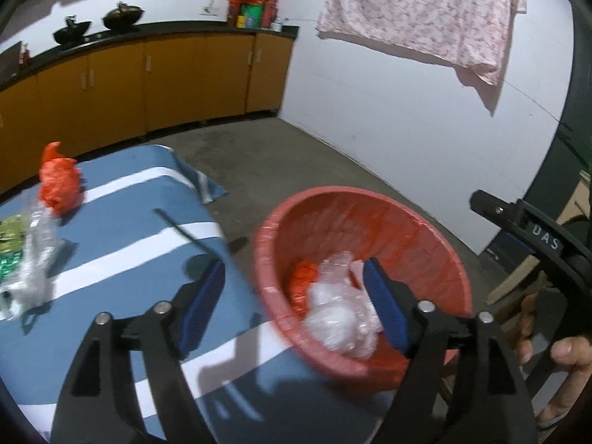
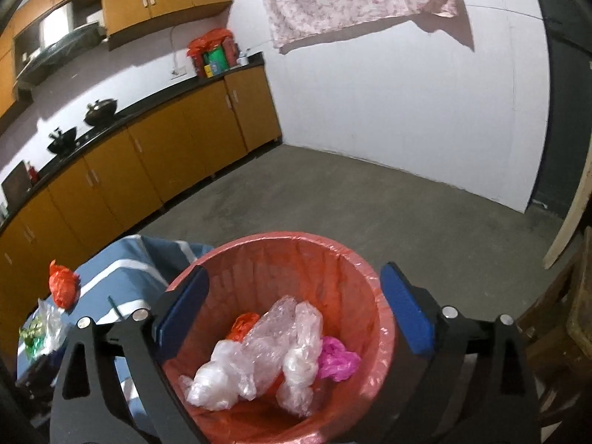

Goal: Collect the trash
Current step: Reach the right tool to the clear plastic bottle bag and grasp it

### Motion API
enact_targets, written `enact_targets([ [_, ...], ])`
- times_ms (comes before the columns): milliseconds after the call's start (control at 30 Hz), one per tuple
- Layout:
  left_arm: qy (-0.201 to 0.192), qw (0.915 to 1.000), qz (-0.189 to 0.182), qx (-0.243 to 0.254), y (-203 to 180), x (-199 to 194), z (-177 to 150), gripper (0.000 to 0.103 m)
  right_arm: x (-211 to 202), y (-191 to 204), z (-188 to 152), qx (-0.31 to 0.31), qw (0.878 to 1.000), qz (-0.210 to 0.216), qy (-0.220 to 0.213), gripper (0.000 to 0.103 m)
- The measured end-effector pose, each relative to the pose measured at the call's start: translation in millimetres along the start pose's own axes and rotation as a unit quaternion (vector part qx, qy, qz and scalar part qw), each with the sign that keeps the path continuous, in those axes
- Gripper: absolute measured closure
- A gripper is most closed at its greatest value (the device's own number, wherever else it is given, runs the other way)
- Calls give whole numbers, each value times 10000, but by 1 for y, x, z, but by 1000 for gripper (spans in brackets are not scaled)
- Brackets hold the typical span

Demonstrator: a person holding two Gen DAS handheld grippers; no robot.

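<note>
1. Both grippers have their fingers spread wide and hold nothing. The right gripper (image 2: 294,309) hangs over the red bin (image 2: 355,255), which fills the lower middle of its view. The left gripper (image 1: 294,305) is above the edge of the table, with the bin at its 3 o'clock side.

2. The trash that is left lies on the blue striped cloth (image 1: 122,229) of the table: an orange crumpled bag (image 1: 59,181) at about 10 o'clock in the left view, and just below it a clear plastic wrap (image 1: 33,259) touching a green wrapper (image 1: 9,236).

3. I judge these pieces very light, soft and easy to crush. The clear film looks slippery. It is better to pinch a thick bunched fold in the middle, not a loose thin edge.

4. Inside the bin there are already clear plastic bags (image 2: 255,355), one pink bag (image 2: 338,359) and one orange piece (image 2: 242,325). There is still much room.

5. A thin dark stick (image 1: 181,227) lies on the cloth between the left gripper and the trash; a low reach could push it.

6. Behind, at 12 o'clock, stand yellow cabinets (image 1: 166,81) with pots, and a pink cloth (image 1: 418,11) hangs on the wall. They are well apart and do not disturb.
</note>
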State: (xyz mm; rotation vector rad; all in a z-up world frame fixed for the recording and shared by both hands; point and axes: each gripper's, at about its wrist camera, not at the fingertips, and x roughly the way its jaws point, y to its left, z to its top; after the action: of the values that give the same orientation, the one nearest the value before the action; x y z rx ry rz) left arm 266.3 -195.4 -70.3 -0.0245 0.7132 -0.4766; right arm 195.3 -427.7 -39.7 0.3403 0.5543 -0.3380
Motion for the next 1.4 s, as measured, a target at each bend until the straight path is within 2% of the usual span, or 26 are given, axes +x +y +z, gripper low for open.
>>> enact_targets([
  [267, -347, 9970, 693, -10, 41, -46, -15, 13, -10, 36, -13, -461, 9987, 204, -20, 10],
  [500, -682, 9861, 1505, -152, 99, -97, -34, 8, -22, 107, -30, -1206, 9906, 640, -83, 10],
  [600, -752, 9771, 1960, -347, 133, -118, -47, 8, -25, 144, -43, -1518, 9841, 916, -49, 10],
  [767, -758, 9593, 2627, -712, 194, -146, -66, 8, -24, 197, -60, -1679, 9750, 1449, 162, 11],
  [867, -949, 9445, 2982, -1003, 226, -165, -77, 8, -21, 232, -75, -1825, 9677, 1707, 322, 17],
  [967, -1065, 9344, 3189, -1177, 251, -177, -84, 8, -16, 267, -91, -1989, 9601, 1902, 492, 22],
  [1100, -1116, 9265, 3347, -1308, 277, -185, -90, 8, -1, 306, -110, -2026, 9536, 2086, 781, 25],
  [1300, -1134, 9219, 3411, -1447, 307, -190, -91, 8, 24, 346, -126, -2018, 9524, 2023, 1062, 28],
  [1400, -1149, 9215, 3398, -1488, 315, -189, -89, 8, 38, 358, -129, -2114, 9509, 1907, 1211, 34],
])
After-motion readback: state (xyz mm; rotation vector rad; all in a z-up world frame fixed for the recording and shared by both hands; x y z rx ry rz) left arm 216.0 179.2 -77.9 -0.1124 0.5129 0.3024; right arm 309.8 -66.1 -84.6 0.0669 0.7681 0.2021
